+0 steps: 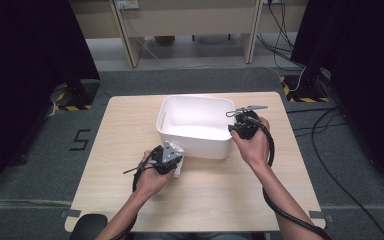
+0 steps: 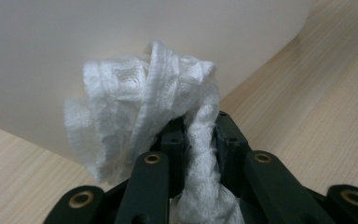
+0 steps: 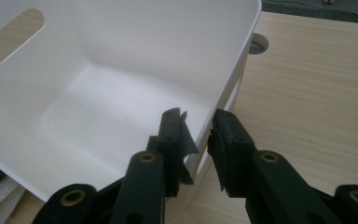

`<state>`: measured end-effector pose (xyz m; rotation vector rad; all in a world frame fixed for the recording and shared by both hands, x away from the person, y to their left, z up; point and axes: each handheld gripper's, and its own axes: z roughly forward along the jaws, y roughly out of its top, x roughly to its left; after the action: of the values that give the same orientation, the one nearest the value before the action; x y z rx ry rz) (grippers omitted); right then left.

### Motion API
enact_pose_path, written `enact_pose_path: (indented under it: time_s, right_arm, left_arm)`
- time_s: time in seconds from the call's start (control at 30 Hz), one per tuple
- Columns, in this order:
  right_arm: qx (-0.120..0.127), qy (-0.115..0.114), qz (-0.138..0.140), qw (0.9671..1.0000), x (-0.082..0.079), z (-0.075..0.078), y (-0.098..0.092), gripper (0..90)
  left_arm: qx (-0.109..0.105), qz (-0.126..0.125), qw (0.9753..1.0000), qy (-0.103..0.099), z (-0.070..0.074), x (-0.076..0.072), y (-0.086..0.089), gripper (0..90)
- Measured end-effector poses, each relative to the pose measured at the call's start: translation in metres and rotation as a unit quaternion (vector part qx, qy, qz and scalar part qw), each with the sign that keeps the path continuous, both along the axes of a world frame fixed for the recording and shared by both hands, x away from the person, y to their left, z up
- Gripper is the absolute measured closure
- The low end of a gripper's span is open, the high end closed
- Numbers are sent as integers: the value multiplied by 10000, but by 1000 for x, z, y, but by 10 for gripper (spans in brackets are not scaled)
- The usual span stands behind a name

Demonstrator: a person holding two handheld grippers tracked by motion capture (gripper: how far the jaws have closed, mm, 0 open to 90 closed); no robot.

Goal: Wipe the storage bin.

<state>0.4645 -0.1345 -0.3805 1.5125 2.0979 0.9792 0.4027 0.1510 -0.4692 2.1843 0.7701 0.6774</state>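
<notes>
Two grippers: left gripper (image 2: 200, 135) fingers clamp white cloth (image 2: 140, 112); right gripper (image 3: 198, 128) fingers straddle bin (image 3: 121, 93) wall, apart

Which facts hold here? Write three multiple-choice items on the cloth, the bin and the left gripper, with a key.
1. Where is the white cloth?
A. Inside the bin
B. Outside the bin, by its near wall
C. On the floor

2. What colour is the bin?
A. Blue
B. Black
C. White

3. How is the left gripper?
A. Shut on the cloth
B. Wide open and empty
C. Shut on the bin's rim

Key:
1 B: the left gripper view shows the cloth in front of the bin's outer wall, above the tabletop.
2 C: its walls and floor are white in every view.
3 A: a twisted strand of cloth is pinched between its jaws.
</notes>
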Motion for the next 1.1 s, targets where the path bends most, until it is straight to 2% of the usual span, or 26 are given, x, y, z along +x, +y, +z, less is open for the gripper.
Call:
enact_pose_path:
  time_s: [0.37,0.7,0.8,1.1]
  right_arm:
    - [5,-7,1,10000,0,0,0,741]
    - [15,-3,-3,10000,0,0,0,740]
    - [16,-7,-1,10000,0,0,0,740]
    - [19,-6,-3,10000,0,0,0,740]
  left_arm:
    - [55,-7,10000,45,-5,2,-1,769]
    - [122,-16,9997,189,-14,5,-3,769]
    - [84,-21,9997,207,-16,5,-4,769]
    - [95,-29,9997,220,-16,5,-6,769]
